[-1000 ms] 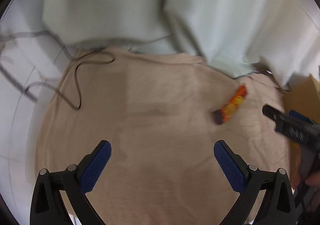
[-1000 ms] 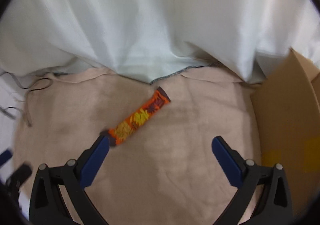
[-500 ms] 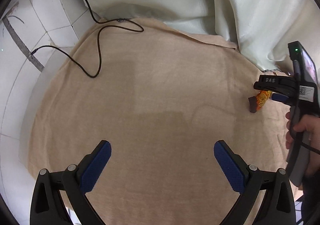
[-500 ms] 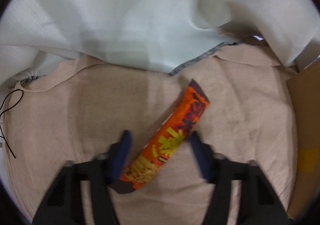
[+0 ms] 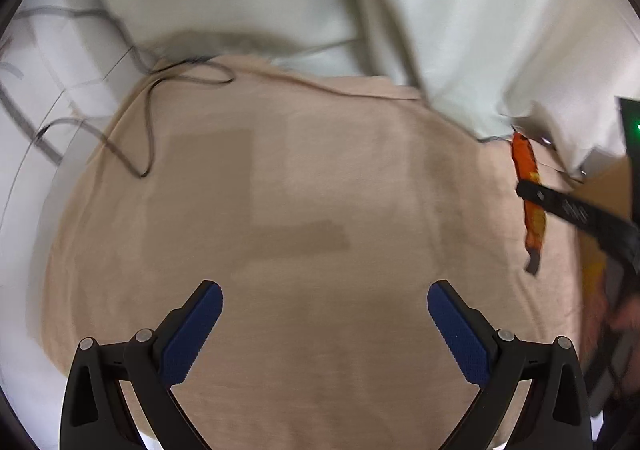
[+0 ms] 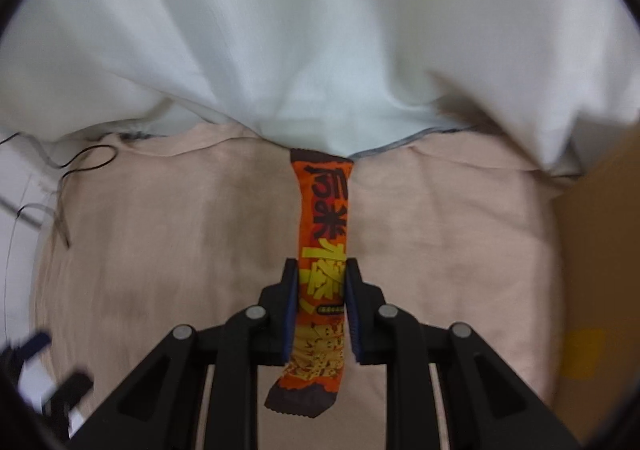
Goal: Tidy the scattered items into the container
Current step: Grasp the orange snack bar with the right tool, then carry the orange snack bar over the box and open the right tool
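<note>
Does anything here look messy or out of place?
Only small things: a black cable trails loose across the corner of the beige cloth, and the white sheet droops over the cloth's far edge, touching the tip of the snack bar.

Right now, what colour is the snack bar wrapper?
Orange with yellow print and dark brown ends, the snack bar wrapper shows best in the right wrist view.

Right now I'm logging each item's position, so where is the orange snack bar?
The orange snack bar lies lengthwise between the closing right claw pads, centred in the right wrist view on the beige cloth, cardboard box to its right.
</note>
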`<state>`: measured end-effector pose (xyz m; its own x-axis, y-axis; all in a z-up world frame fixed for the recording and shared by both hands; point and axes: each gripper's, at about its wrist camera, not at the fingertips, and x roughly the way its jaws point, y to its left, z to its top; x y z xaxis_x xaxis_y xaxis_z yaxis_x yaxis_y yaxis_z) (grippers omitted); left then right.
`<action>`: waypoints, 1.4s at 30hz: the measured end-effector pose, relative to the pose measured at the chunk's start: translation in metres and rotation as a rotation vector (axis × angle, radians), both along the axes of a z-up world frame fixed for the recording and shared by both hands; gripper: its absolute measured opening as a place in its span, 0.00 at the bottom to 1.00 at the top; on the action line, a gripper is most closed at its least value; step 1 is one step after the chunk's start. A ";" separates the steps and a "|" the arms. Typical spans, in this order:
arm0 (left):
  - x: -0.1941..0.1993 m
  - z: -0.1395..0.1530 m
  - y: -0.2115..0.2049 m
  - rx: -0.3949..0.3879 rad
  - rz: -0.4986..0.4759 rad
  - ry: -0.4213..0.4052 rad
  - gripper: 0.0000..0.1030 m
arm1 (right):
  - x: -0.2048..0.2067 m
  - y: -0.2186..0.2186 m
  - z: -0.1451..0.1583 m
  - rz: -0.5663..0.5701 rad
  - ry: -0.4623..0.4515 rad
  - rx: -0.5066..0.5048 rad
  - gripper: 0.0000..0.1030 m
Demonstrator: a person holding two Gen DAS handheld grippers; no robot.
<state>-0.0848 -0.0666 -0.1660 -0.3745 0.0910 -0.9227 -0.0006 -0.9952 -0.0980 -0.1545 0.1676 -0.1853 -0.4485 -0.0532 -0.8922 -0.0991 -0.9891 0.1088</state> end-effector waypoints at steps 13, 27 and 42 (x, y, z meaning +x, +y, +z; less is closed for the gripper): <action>-0.001 0.078 0.132 0.042 -0.164 0.061 1.00 | 0.097 0.075 0.089 0.001 0.116 0.068 0.24; 0.008 0.134 0.279 -0.017 -0.371 0.115 1.00 | 0.147 0.222 0.142 -0.217 0.115 0.122 0.24; 0.025 0.106 0.331 -0.074 -0.408 0.058 1.00 | 0.180 0.273 0.085 -0.268 -0.039 0.091 0.66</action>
<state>-0.0594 0.2647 -0.0601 -0.3727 0.1767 -0.9110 -0.4000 -0.9164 -0.0141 0.0251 0.4402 -0.1006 -0.4012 0.1437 -0.9046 -0.3605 -0.9327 0.0117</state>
